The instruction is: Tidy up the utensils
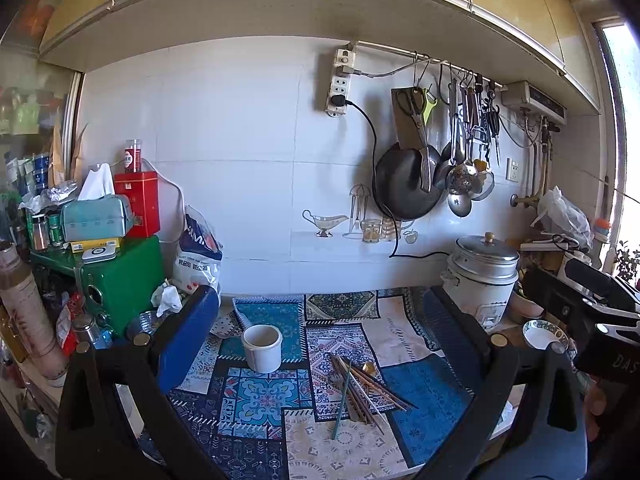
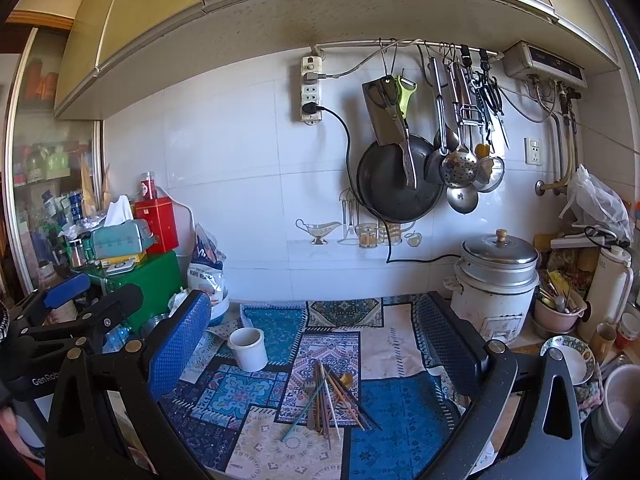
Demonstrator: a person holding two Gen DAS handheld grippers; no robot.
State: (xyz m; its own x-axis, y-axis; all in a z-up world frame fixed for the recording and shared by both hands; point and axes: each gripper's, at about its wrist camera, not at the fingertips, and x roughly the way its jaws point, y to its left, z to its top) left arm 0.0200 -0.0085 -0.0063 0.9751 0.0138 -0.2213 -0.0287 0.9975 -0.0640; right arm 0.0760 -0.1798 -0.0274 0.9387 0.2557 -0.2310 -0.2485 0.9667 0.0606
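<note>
Both hand-held grippers, left (image 1: 320, 336) and right (image 2: 316, 336), are hovering released above scattered chopsticks (image 2: 328, 396) lying on the patterned mat (image 1: 420, 392), near the white cup (image 1: 262, 347).

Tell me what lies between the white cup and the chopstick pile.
Only bare patterned mat separates the white cup from the chopstick pile; both wrist views show this.

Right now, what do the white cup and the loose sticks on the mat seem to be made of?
White cup: looks like glazed ceramic, going by its thick rim and soft sheen, though plastic is possible. Sticks: mostly brown, matte and thin, probably wood or bamboo chopsticks; one teal stick looks like plastic. Mat: flat printed patchwork pattern, fabric or vinyl, unclear which.
</note>
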